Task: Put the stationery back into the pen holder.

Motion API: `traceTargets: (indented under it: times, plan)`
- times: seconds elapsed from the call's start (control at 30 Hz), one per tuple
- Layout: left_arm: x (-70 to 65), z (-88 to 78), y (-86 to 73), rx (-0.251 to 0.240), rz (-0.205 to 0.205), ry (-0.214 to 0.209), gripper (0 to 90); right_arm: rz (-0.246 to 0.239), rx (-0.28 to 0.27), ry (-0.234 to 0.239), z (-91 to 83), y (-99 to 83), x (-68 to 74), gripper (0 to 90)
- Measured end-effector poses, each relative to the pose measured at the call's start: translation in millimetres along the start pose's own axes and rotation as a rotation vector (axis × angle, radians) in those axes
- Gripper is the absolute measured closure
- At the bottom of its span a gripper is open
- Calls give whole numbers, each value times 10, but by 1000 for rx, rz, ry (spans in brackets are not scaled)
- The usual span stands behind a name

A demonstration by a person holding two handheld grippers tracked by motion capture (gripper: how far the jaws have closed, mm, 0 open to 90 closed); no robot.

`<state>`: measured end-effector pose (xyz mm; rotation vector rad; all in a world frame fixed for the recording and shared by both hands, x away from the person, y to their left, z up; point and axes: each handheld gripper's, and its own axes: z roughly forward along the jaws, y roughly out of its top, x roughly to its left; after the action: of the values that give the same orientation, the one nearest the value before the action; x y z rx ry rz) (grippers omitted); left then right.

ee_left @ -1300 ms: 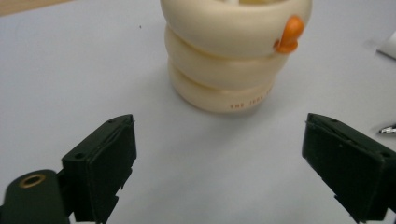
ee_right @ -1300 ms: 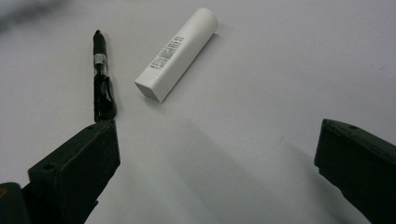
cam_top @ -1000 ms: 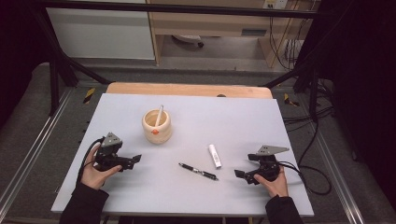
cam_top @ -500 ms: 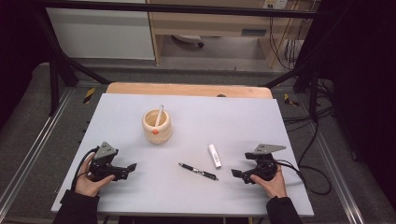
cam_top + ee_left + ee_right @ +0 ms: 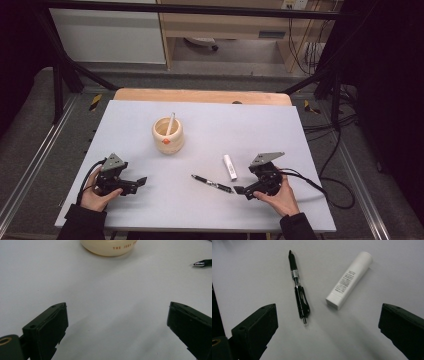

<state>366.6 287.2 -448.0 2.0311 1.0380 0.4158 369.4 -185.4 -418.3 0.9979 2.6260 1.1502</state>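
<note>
A cream cup (image 5: 168, 135) with a white stick standing in it sits left of the table's centre. A black pen (image 5: 212, 184) and a white tube (image 5: 229, 166) lie on the table right of centre. My left gripper (image 5: 138, 183) rests open near the front left, jaws pointing right, with nothing between them. In the left gripper view (image 5: 117, 325) the cup (image 5: 110, 246) is ahead and the pen's tip (image 5: 202, 263) is at far right. My right gripper (image 5: 240, 190) is open just right of the pen. Between its jaws (image 5: 328, 327) the pen (image 5: 298, 295) and tube (image 5: 349, 280) lie ahead.
The grey table top (image 5: 250, 125) ends at a wooden strip (image 5: 200, 95) along the back. Black frame bars (image 5: 70, 70) and cables (image 5: 320, 130) stand beyond the table's sides. A cable (image 5: 320, 187) trails from the right gripper over the table's right edge.
My left gripper has moved back toward the table's front edge and a little left, staying open. The right gripper has barely shifted. The cup, pen and tube have not moved.
</note>
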Motion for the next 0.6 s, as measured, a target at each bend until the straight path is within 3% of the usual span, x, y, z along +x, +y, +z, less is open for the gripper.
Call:
traceTargets:
  times: [0.37, 0.6]
  plan:
    - [3, -7, 2, -7, -3, -3, 36, -117, 73, 18, 201, 382, 208, 119]
    - [1, 4, -2, -1, 1, -5, 37, -147, 92, 43, 357, 532, 262, 198]
